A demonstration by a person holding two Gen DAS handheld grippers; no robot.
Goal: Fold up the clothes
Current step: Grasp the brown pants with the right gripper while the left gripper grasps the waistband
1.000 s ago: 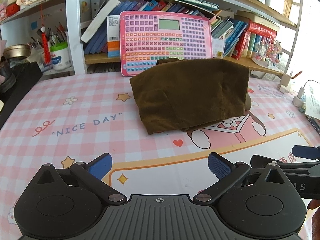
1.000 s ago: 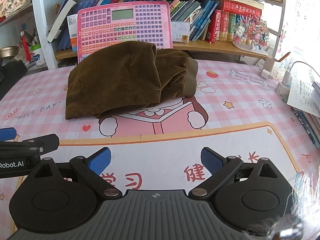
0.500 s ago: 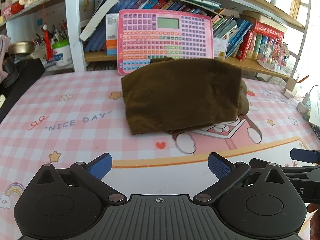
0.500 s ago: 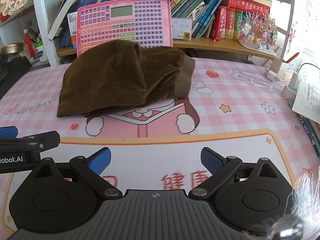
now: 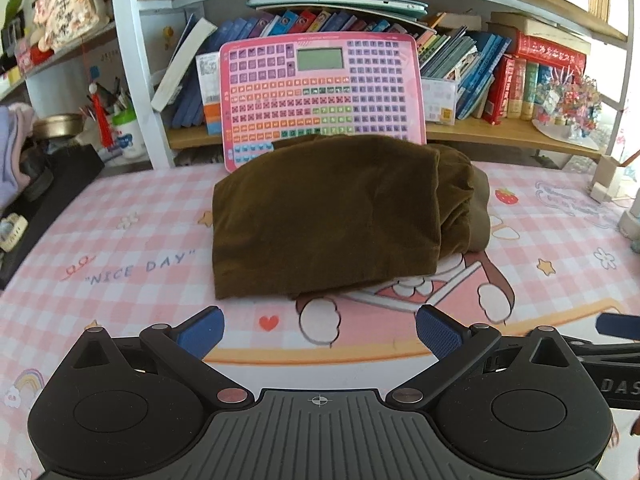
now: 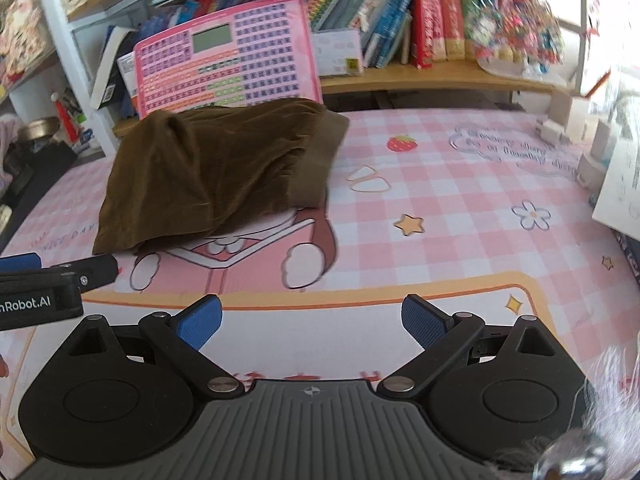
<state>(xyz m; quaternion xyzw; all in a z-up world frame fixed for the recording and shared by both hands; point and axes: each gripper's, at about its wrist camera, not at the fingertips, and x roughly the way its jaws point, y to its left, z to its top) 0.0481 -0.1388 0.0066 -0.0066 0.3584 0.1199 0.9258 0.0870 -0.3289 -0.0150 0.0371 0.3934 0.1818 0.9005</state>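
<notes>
While the brown garment (image 5: pixel 336 216) is lying in a compact, layered bundle at the far middle of the surface (image 5: pixel 120 240), both tools are hanging spread and empty on the near side: left tool (image 5: pixel 318 330), right tool (image 6: pixel 310 318). Any further fold is calling for pinching a free edge, not the bulk. Its underlayers and far side are hiding; the right view is blurring.
</notes>
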